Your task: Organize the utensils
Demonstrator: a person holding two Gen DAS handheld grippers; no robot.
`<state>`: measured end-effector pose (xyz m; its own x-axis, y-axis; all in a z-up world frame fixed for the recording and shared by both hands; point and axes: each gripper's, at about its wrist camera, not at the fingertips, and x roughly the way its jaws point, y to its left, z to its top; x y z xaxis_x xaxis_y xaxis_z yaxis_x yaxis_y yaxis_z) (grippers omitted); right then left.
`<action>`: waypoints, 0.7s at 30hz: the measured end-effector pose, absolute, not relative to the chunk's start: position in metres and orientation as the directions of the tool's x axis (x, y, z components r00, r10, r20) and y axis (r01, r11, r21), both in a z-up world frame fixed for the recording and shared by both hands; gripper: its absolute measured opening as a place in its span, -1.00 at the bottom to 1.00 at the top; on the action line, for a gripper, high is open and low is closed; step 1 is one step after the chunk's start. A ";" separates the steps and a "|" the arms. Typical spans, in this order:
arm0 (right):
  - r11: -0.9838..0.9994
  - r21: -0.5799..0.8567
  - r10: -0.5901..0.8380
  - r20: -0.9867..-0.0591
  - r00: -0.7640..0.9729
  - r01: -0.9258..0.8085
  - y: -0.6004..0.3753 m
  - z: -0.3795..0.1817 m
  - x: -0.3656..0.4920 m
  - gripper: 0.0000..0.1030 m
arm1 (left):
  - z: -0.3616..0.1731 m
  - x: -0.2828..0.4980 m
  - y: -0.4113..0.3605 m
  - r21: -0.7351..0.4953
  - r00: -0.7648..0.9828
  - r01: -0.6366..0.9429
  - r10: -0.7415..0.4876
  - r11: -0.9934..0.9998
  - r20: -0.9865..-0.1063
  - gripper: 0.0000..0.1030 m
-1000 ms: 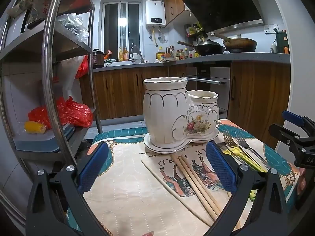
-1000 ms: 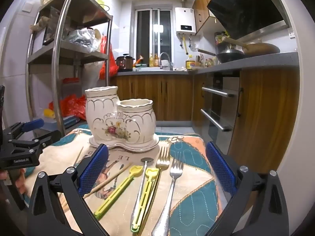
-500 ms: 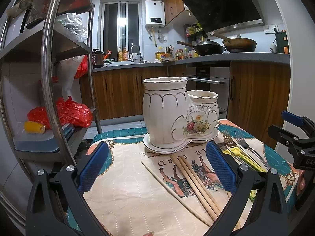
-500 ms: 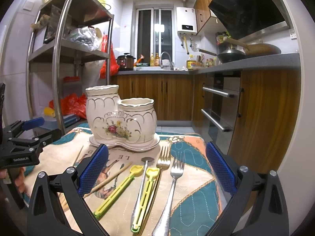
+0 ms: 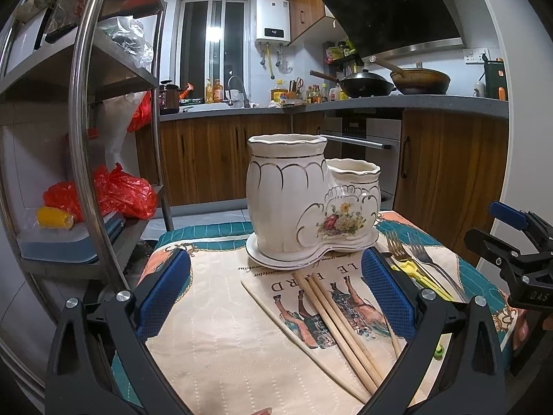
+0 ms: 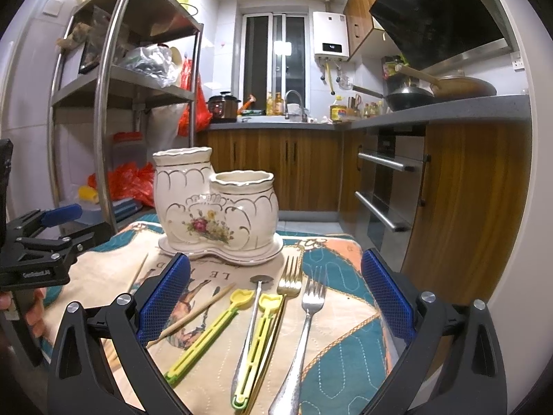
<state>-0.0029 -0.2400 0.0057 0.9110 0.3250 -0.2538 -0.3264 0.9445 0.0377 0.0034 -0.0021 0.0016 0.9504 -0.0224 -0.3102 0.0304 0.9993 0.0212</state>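
Note:
A white ceramic two-cup utensil holder [image 5: 304, 204] with a flower print stands at the far side of the table; it also shows in the right wrist view [image 6: 214, 207]. Wooden chopsticks [image 5: 342, 321] lie in front of it, between my left gripper's [image 5: 276, 294] open blue pads. My right gripper [image 6: 276, 297] is open above two forks [image 6: 304, 321], a metal spoon [image 6: 250, 318] and two yellow-green utensils [image 6: 207, 332]. Both grippers are empty. Each gripper shows at the edge of the other's view.
A patterned cloth [image 6: 345, 356] covers the small table. A steel shelf rack [image 5: 90, 131] with red bags stands close on the left. Wooden cabinets and an oven [image 6: 383, 186] are behind and to the right. The table's right edge is near the forks.
Almost nothing has moved. The right gripper's view has shifted very slightly, and both grippers stay open over the utensils.

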 end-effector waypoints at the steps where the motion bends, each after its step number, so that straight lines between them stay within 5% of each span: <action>1: 0.944 0.039 0.325 -0.255 0.911 -0.327 -0.240 0.006 -0.003 0.90 | 0.002 0.004 -0.002 0.021 0.950 0.031 -0.023 0.999 -0.311 0.90; 21: 0.941 0.034 0.333 -0.265 0.905 -0.336 -0.233 -0.001 -0.002 0.90 | -0.001 0.004 0.000 0.024 0.950 0.026 -0.017 0.999 -0.313 0.90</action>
<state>-0.0019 -0.2332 -0.0008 0.9049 0.3330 -0.2649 -0.3365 0.9411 0.0336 0.0037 -0.0001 -0.0015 0.9496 -0.0173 -0.3130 0.0261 0.9994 0.0241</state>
